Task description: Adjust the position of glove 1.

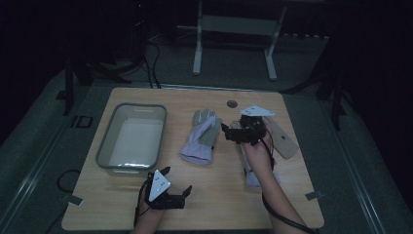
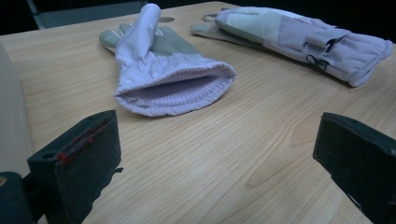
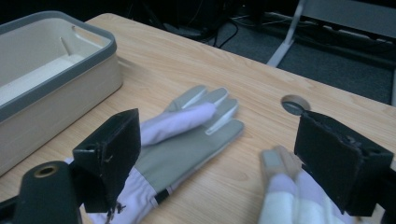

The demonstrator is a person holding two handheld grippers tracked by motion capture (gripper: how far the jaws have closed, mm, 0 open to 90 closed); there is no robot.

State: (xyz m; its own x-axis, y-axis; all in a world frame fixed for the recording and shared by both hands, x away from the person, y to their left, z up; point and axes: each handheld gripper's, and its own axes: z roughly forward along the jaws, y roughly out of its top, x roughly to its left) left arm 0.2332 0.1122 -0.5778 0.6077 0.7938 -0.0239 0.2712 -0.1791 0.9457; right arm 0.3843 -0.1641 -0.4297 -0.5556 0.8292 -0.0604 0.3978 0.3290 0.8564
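Lilac glove [image 1: 200,137] lies flat mid-frame, right of the grey-rimmed bin [image 1: 132,138]; second glove [image 1: 255,161] lies beneath the right forearm. Right gripper [image 1: 226,131] hovers with jaws spread, empty. Left gripper [image 1: 178,181], lower frame, also spread, empty. Risk: pinching one thin fabric layer, so the glove slips free.

Hidden and cut off

High view: right-hand glove [image 1: 253,173] mostly under forearm and right gripper [image 1: 228,132]. Right gripper view: that glove's fingertips [image 3: 275,161] blurred, body cut at bottom edge; tub [image 3: 56,79] cropped at left.
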